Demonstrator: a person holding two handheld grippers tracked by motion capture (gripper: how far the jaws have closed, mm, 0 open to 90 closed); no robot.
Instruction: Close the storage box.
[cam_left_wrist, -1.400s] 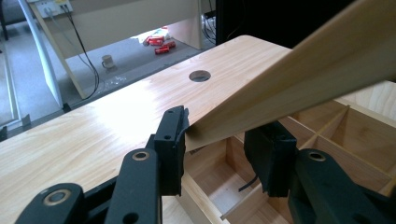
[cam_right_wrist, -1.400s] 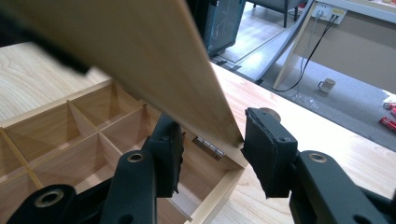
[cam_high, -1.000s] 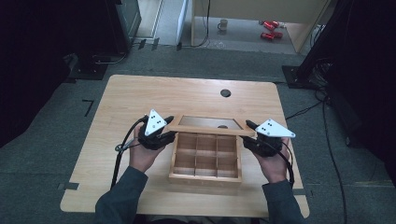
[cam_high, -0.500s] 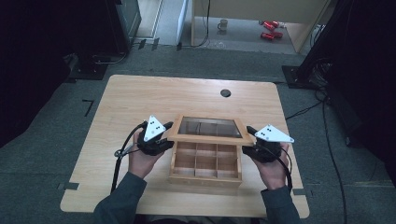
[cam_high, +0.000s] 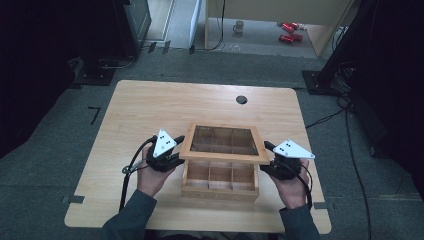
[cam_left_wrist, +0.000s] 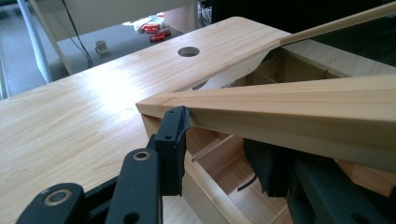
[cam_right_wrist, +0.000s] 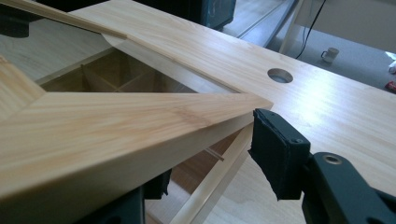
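Wood fills the space between both pairs of jaws: the left gripper (cam_high: 170, 152) is clamping the left front corner of the glazed lid (cam_high: 221, 142), one jaw outside the frame and the other under it. The right gripper (cam_high: 272, 157) is straddling the right front corner likewise, though whether its jaws are pinching the wood is unclear. Below the jaws, the compartmented box (cam_high: 220, 180) is sitting on the table (cam_high: 150, 107), its lid tilting half open above it.

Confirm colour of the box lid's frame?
Light natural wood, around a clear pane; the hinged wooden box lid shows best in the high view.
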